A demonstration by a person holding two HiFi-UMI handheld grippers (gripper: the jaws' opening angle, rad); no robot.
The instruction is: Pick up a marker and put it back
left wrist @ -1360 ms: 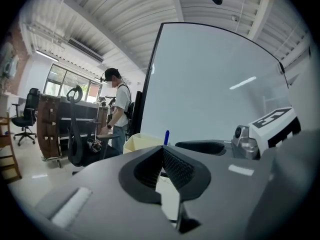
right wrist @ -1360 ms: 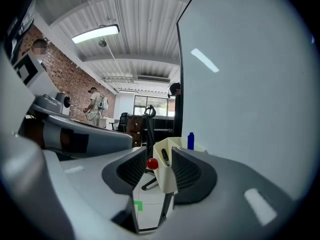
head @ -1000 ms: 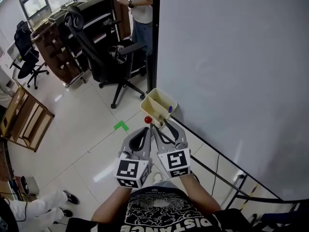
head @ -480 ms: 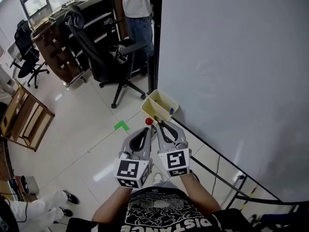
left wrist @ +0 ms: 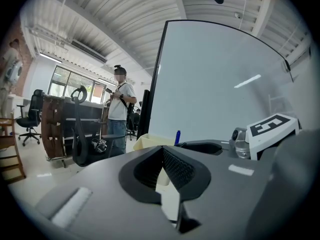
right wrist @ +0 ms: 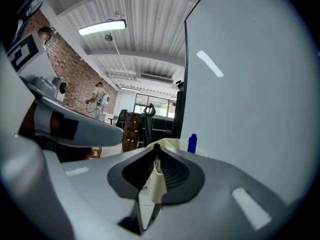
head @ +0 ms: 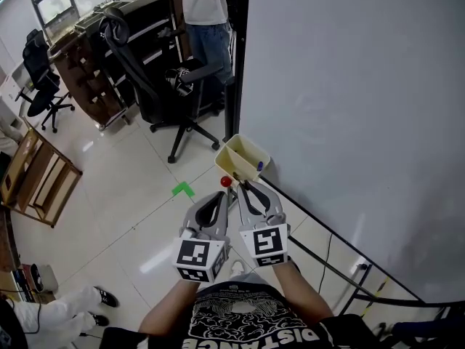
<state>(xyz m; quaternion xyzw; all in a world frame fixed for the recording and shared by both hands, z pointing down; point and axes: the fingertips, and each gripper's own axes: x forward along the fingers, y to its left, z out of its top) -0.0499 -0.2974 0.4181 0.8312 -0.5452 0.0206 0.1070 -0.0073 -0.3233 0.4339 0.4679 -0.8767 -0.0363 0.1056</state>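
Head view: office chair (head: 156,86) and bystander (head: 203,13) beyond the cream bin (head: 221,160); my shirt (head: 247,318) reads DISTANCE; left tongs (head: 227,193) clenched empty, right tongs (head: 242,187) have just clamped a pale marker (right wrist: 155,181).

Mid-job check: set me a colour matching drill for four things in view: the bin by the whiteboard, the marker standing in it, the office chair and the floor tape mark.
Things:
1. bin
2. marker standing in the bin
3. office chair
4. floor tape mark

Colours:
A. green
B. pale yellow
C. black
D. blue

Pairs: 1-B, 2-D, 3-C, 4-A
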